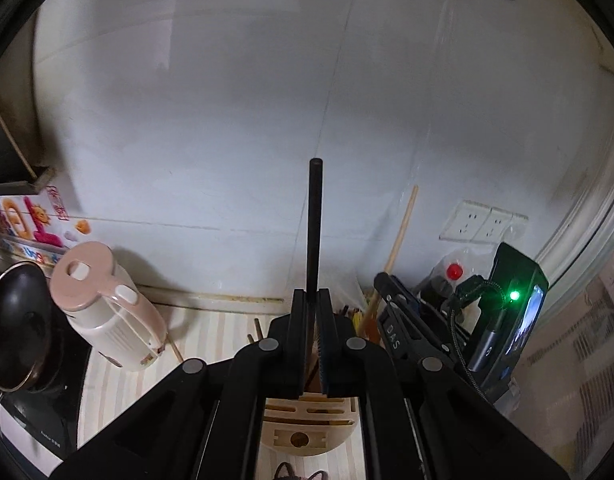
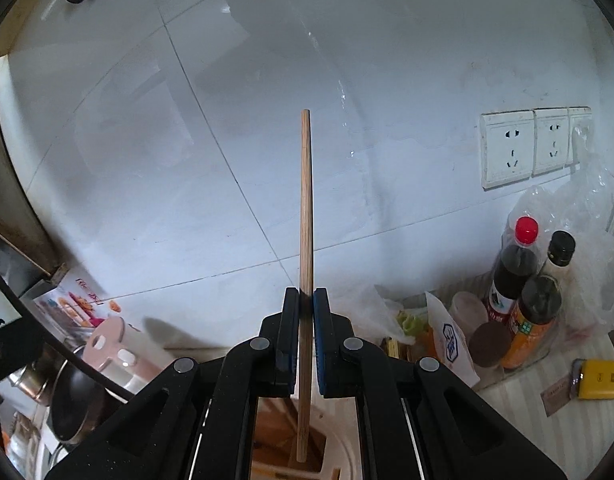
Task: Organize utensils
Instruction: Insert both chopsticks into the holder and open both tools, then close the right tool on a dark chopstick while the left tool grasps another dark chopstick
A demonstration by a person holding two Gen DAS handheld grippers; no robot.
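Observation:
My left gripper is shut on a black chopstick that stands upright against the white tiled wall. Under it sits a light wooden utensil holder with slots, partly hidden by the fingers. My right gripper is shut on a light wooden chopstick, also upright, whose lower end hangs over the holder. In the left wrist view the right gripper shows just to the right, with its wooden chopstick slanting up.
A pink kettle and a black pan stand at the left. Sauce bottles and plastic bags crowd the right corner below wall sockets. A yellow object lies on the striped counter. Several more chopsticks lean behind the holder.

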